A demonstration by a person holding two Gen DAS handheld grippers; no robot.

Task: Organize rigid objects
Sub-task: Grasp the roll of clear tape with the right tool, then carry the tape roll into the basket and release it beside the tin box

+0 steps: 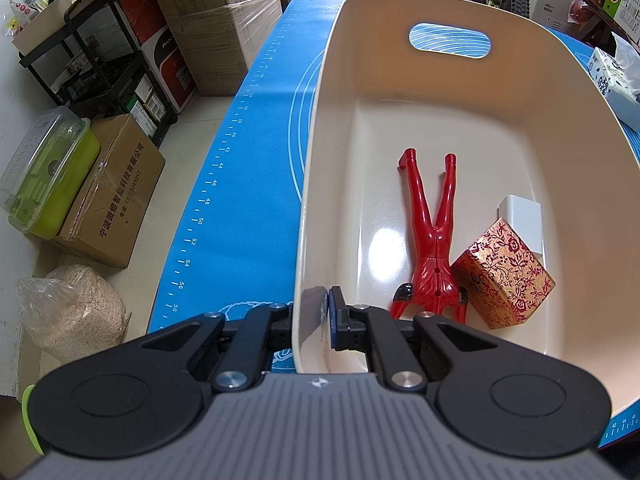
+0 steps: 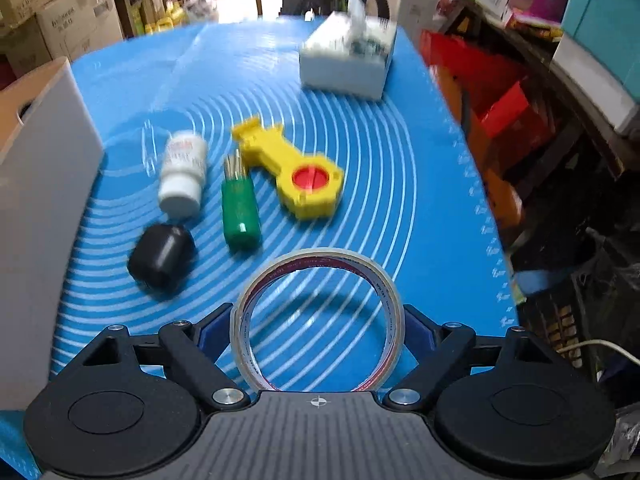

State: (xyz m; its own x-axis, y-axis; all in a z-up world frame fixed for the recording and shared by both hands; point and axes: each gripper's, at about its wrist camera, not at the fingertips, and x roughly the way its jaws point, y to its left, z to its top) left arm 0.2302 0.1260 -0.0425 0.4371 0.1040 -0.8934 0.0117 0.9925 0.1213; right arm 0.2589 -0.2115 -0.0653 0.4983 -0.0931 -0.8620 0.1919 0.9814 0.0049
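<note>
Tape roll (image 2: 318,322) clamped upright between right jaws (left jaws pinching bin wall (image 1: 310,240))

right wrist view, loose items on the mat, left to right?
Black cylinder → white bottle → green screwdriver holder → yellow tool with the red disc. Tape roll is held in the right gripper, so it is not counted.
</note>
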